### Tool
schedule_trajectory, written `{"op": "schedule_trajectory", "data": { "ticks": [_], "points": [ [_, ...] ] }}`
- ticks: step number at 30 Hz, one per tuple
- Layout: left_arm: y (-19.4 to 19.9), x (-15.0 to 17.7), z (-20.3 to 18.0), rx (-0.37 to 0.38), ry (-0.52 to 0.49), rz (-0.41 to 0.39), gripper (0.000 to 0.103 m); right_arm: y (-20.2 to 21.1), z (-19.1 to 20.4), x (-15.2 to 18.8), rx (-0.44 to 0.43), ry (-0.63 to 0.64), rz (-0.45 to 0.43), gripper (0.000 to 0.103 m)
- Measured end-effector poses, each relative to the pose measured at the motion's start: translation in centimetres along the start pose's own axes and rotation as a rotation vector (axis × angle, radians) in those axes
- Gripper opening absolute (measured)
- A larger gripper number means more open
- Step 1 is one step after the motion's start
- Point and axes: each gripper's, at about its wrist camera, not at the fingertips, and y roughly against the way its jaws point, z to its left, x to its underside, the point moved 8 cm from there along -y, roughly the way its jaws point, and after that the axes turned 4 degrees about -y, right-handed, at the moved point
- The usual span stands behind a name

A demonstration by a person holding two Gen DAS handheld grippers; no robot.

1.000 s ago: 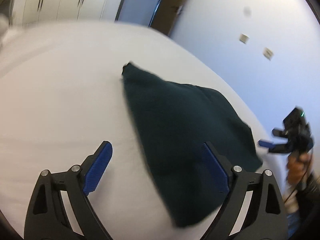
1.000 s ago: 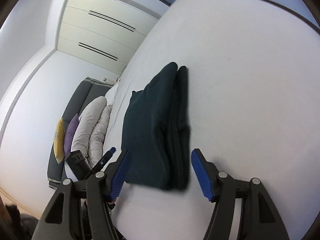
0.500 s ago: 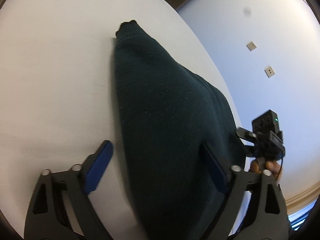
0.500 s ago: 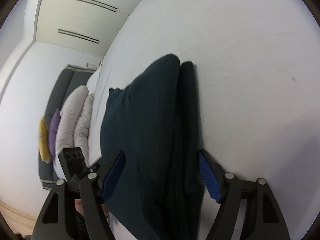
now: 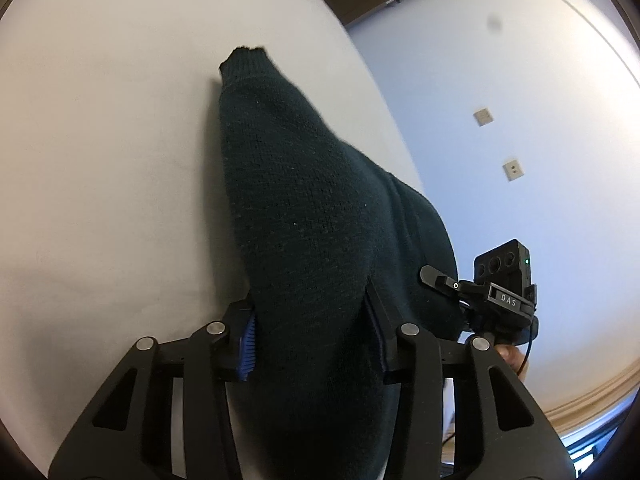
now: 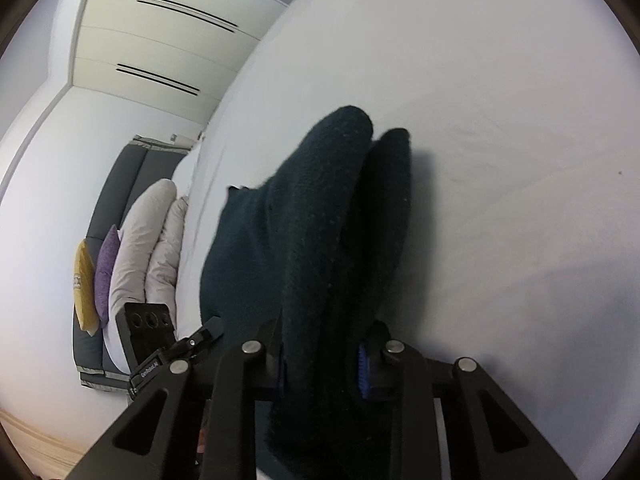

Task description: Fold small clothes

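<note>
A dark green knitted garment (image 5: pixel 320 216) lies folded on the white bed (image 5: pixel 104 128). My left gripper (image 5: pixel 312 332) is shut on its near edge, with the blue pads pressed into the cloth. In the right wrist view the same garment (image 6: pixel 312 232) shows as a thick folded bundle, and my right gripper (image 6: pixel 322 364) is shut on its near end. Each gripper shows in the other's view: the right one (image 5: pixel 492 292) at the garment's right side, the left one (image 6: pixel 168 348) at its left.
The white bed sheet (image 6: pixel 500 160) spreads around the garment. Pillows (image 6: pixel 140 248) and a grey headboard (image 6: pixel 132 168) are at the bed's left end, a white wardrobe (image 6: pixel 168 40) behind. A blue-white wall with sockets (image 5: pixel 512 170) lies to the right.
Both grippers moved in over the garment's near edge and closed on it. They were open and apart from it a second ago.
</note>
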Motion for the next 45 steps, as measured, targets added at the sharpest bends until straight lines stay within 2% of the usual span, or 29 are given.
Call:
{"op": "schedule_trajectory", "data": {
  "ticks": [5,10,14,16,19,23,24,25,26,27,30,31,34,35,37,39,42,45],
  "points": [
    [6.4,0.2,-2.1,0.014,-0.016,-0.062,0.041,1.9,5.4,2.5,-0.035,0.071,-0.006,0.027],
    [15.2,0.5,-3.4,-0.01,-0.07,-0.144,0.041,2.2,12.2,6.2,-0.103,0.159,0.002,0.027],
    [20.8,2.2,-2.7,-0.082,-0.111,-0.186,0.041,-0.3,16.1,9.7,-0.126,0.212,0.049,0.027],
    [22.7,3.5,-1.0,-0.103,-0.086,-0.194,0.041,-2.3,17.1,11.5,-0.132,0.216,0.08,0.027],
    [23.9,5.6,2.5,-0.137,-0.046,-0.178,0.042,-5.2,17.2,13.8,-0.124,0.211,0.117,0.027],
    [21.5,8.4,8.1,-0.174,0.031,-0.11,0.043,-10.1,13.8,16.3,-0.059,0.143,0.187,0.027],
    [20.4,9.2,9.6,-0.186,0.051,-0.085,0.046,-11.4,12.3,16.9,-0.03,0.112,0.21,0.028],
    [19.7,9.8,10.5,-0.168,0.066,-0.092,0.051,-12.1,11.0,17.3,-0.008,0.087,0.216,0.028],
    [19.6,10.0,10.8,-0.125,0.073,-0.122,0.052,-12.7,9.4,17.5,-0.009,0.053,0.212,0.034],
    [19.5,10.1,10.8,-0.096,0.073,-0.145,0.053,-12.8,8.6,17.5,-0.053,0.021,0.206,0.035],
    [19.1,9.9,9.9,-0.115,0.026,-0.145,0.058,-11.6,7.1,17.1,-0.257,-0.09,0.159,0.032],
    [19.0,9.9,9.7,-0.119,0.019,-0.143,0.058,-11.2,6.6,17.0,-0.276,-0.103,0.153,0.032],
    [19.1,9.7,9.0,-0.174,0.014,-0.147,0.064,-9.7,6.1,17.1,-0.259,-0.11,0.133,0.037],
    [19.1,9.4,8.3,-0.203,0.007,-0.153,0.066,-8.9,5.9,17.1,-0.235,-0.101,0.116,0.041],
    [20.1,9.7,7.2,-0.292,-0.031,-0.181,0.069,-6.8,5.6,17.2,-0.138,-0.063,0.069,0.048],
    [21.6,10.1,5.9,-0.366,-0.06,-0.22,0.069,-4.5,6.2,17.6,-0.087,-0.021,0.022,0.048],
    [23.8,10.7,3.8,-0.423,-0.107,-0.288,0.07,-3.1,9.9,18.9,-0.176,0.037,0.009,0.048],
    [25.3,12.1,1.1,-0.495,-0.16,-0.361,0.077,-3.8,14.3,21.5,-0.247,0.146,0.058,0.048]
  ]
}}
